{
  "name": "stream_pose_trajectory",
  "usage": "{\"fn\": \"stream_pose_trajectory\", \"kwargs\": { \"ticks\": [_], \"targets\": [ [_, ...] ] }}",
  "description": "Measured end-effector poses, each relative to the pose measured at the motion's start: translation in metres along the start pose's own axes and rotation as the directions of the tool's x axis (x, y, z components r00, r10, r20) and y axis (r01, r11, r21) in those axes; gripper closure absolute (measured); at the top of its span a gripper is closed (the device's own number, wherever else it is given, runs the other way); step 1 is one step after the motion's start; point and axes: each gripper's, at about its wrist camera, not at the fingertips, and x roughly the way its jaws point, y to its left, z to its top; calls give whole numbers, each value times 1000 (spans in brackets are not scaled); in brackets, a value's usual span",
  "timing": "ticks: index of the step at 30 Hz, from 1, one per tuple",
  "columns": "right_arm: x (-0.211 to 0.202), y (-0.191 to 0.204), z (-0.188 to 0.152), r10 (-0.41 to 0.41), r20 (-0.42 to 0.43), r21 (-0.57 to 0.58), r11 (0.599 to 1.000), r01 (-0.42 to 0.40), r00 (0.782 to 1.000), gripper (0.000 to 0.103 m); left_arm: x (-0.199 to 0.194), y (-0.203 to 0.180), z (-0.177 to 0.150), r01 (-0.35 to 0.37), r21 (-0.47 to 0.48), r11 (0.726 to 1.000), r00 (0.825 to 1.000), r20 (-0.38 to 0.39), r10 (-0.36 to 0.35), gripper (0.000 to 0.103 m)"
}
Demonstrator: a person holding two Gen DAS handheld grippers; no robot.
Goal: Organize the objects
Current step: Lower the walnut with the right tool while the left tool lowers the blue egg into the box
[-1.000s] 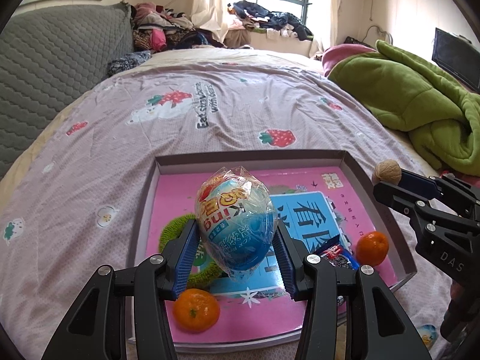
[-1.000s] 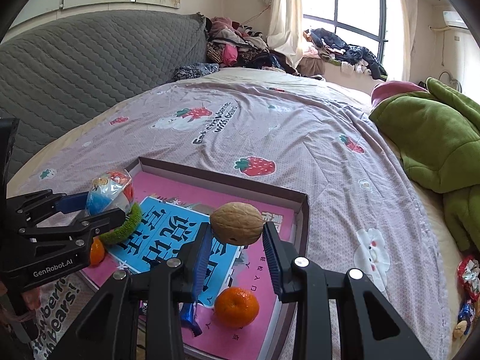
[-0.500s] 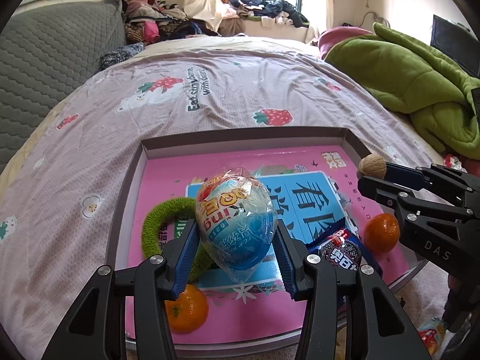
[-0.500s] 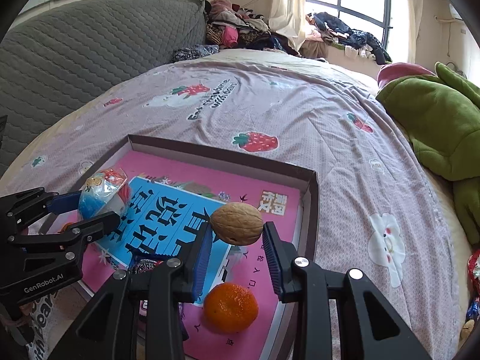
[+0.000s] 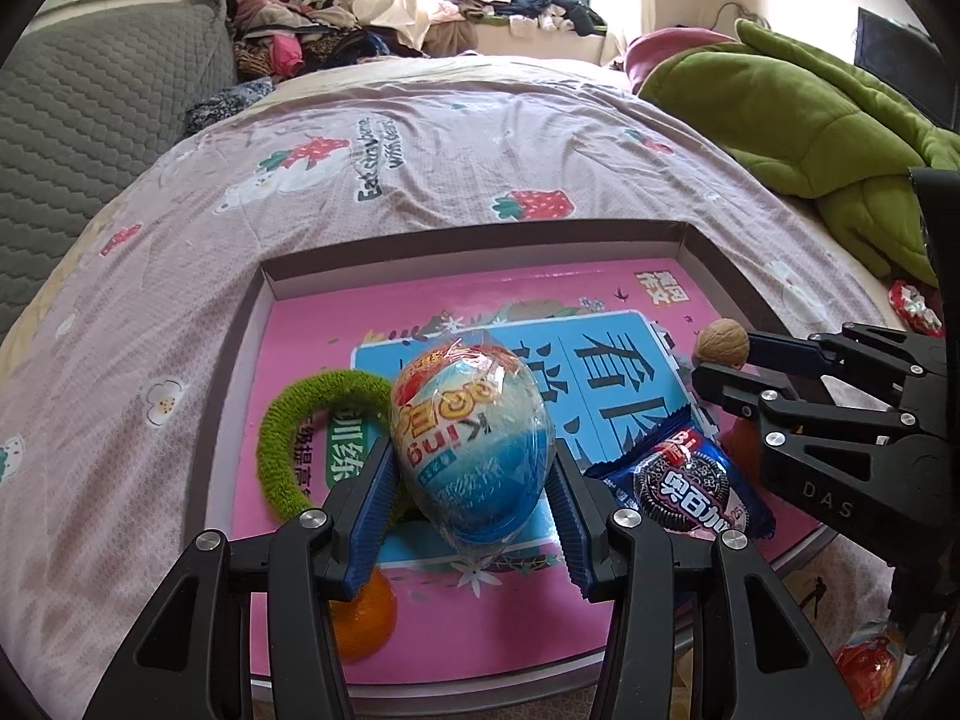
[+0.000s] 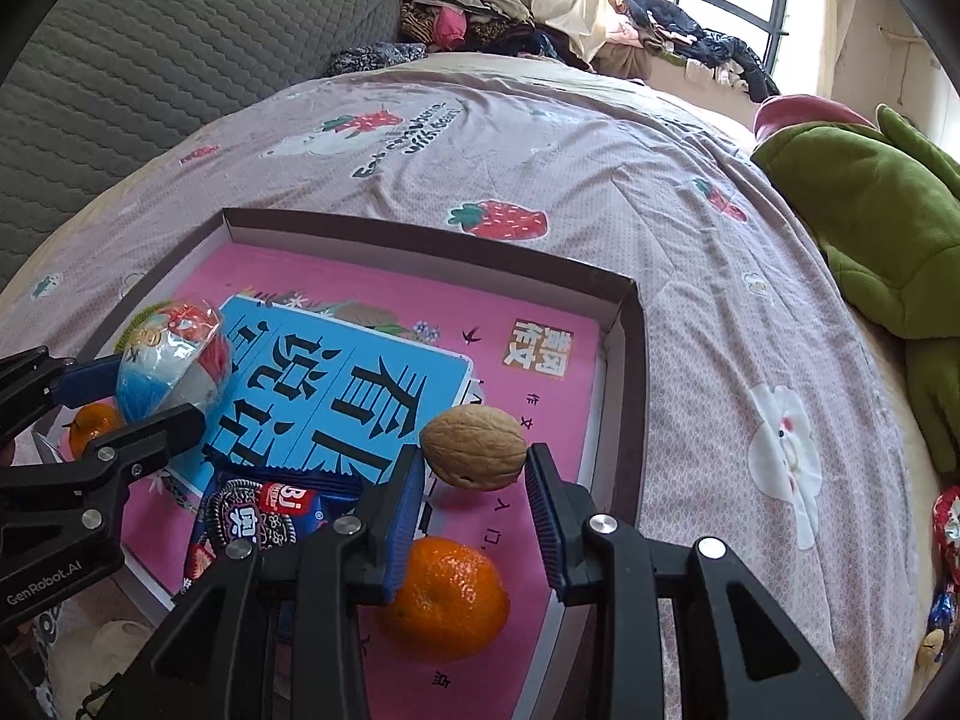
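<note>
My left gripper (image 5: pixel 471 474) is shut on a wrapped blue-and-white toy egg (image 5: pixel 471 450) and holds it over the near left of a shallow box with a pink bottom (image 5: pixel 600 282). My right gripper (image 6: pixel 474 477) is shut on a walnut (image 6: pixel 474 447) above the box's right side (image 6: pixel 636 360). In the box lie a green fuzzy ring (image 5: pixel 288 438), a blue cookie packet (image 5: pixel 684 486), and two oranges (image 5: pixel 363 618) (image 6: pixel 447 594). The egg (image 6: pixel 171 360) and walnut (image 5: pixel 720 345) show in the opposite views too.
The box lies on a bed with a mauve strawberry-print cover (image 5: pixel 420 138). A green blanket (image 5: pixel 798 114) is heaped at the right, a grey padded headboard (image 6: pixel 150 36) at the left. Small wrapped snacks (image 6: pixel 948 516) lie on the bed at the right.
Both grippers have moved forward and lower over the box, each keeping its object. The cookie packet has come into view between them.
</note>
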Motion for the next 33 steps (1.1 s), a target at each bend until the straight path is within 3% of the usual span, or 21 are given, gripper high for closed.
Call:
{"fn": "stream_pose_trajectory", "kwargs": {
  "ticks": [33],
  "targets": [
    [2, 0, 0, -8, -17, 4, 1000, 8, 1000, 68, 0, -5, -7, 7, 15, 1000, 1000, -21, -6, 52]
  ]
}}
